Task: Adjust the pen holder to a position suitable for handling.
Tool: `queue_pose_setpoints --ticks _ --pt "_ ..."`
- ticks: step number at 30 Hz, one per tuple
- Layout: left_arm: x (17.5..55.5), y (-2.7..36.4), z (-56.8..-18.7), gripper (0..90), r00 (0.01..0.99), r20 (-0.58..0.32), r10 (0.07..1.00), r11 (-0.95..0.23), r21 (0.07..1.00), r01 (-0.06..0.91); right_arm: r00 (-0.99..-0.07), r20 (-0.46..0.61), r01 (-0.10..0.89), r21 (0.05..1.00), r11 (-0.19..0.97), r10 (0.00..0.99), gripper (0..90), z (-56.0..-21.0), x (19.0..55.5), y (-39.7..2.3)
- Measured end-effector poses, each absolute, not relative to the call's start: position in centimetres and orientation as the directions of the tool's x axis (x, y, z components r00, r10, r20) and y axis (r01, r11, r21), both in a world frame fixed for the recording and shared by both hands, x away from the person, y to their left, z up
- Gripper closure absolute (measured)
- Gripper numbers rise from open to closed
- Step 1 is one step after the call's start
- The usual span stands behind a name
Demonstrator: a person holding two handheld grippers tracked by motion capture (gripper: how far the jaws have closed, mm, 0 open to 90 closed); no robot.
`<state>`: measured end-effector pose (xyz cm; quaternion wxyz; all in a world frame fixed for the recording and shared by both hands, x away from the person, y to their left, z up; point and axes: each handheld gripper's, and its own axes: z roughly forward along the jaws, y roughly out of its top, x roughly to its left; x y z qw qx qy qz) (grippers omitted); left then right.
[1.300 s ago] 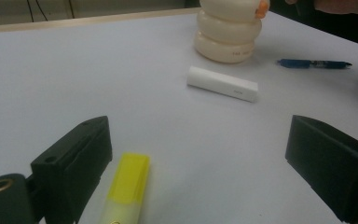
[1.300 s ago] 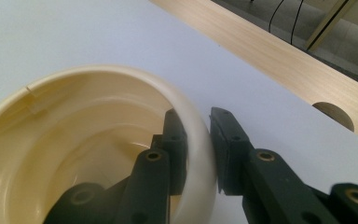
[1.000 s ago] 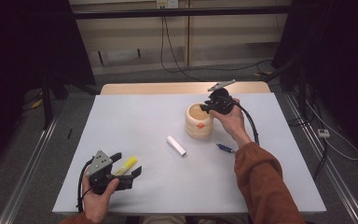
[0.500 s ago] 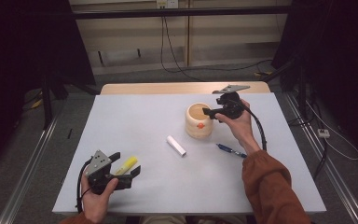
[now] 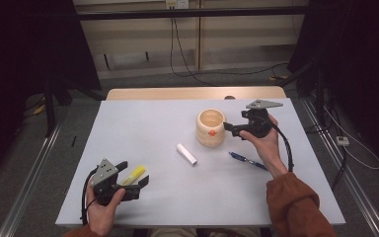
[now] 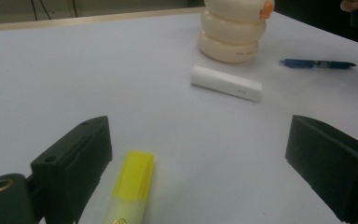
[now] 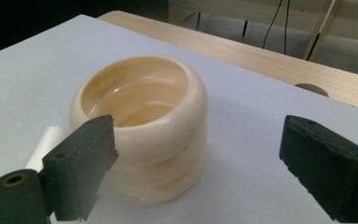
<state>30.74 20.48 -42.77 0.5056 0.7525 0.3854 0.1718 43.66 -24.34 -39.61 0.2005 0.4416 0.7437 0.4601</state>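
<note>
A cream ringed cup (image 5: 210, 127) with a small orange knob on its side stands on the white table (image 5: 143, 123). My right gripper (image 5: 230, 129) hovers just to its right, pointing at it. In the right gripper view the cup (image 7: 144, 126) sits ahead of the right gripper (image 7: 198, 140), whose jaws have just been opening and hold nothing. A yellow highlighter (image 5: 133, 174) lies between the jaws of my left gripper (image 5: 134, 177) at the near left. It rests beside one jaw (image 6: 130, 186) of the open left gripper (image 6: 198, 140) and is not squeezed.
A white stick-shaped object (image 5: 187, 154) lies mid-table, and a blue pen (image 5: 246, 160) lies near the right forearm. A wooden strip (image 5: 192, 93) borders the table's far edge. Dark curtains and cables surround the table.
The right gripper has moved from over the cup to its right side and nearer the person, and its jaws have spread apart. The left gripper and the highlighter have stayed put.
</note>
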Motion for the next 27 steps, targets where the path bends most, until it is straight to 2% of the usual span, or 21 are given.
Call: queue_pose_setpoints --ticks 15,17,20,23,27 --pt "30.9 20.7 -42.8 6.9 0.642 -0.141 0.754 -0.182 0.893 0.41 -0.513 0.149 0.511 0.844 0.162 0.845 6.4 -39.8 40.2 -26.5" --pt "30.9 20.7 -42.8 6.9 0.642 -0.142 0.754 -0.182 0.893 0.412 -0.533 0.181 0.524 0.838 0.154 0.827 6.9 -40.0 39.7 -27.1" --pt "31.0 20.5 -42.8 6.9 0.642 -0.148 0.752 -0.177 0.894 0.413 -0.53 0.178 0.524 0.838 0.155 0.829 7.2 -40.0 39.3 -27.4" --pt "31.0 20.5 -42.8 6.9 0.649 -0.135 0.749 -0.193 0.892 0.408 -0.575 0.156 0.509 0.837 0.201 0.803 6.8 -39.9 38.6 -27.6" --pt "31.0 20.6 -42.9 6.9 0.643 -0.142 0.753 -0.186 0.891 0.414 -0.58 0.155 0.494 0.848 0.194 0.8 7.3 -39.6 38.1 -27.9"
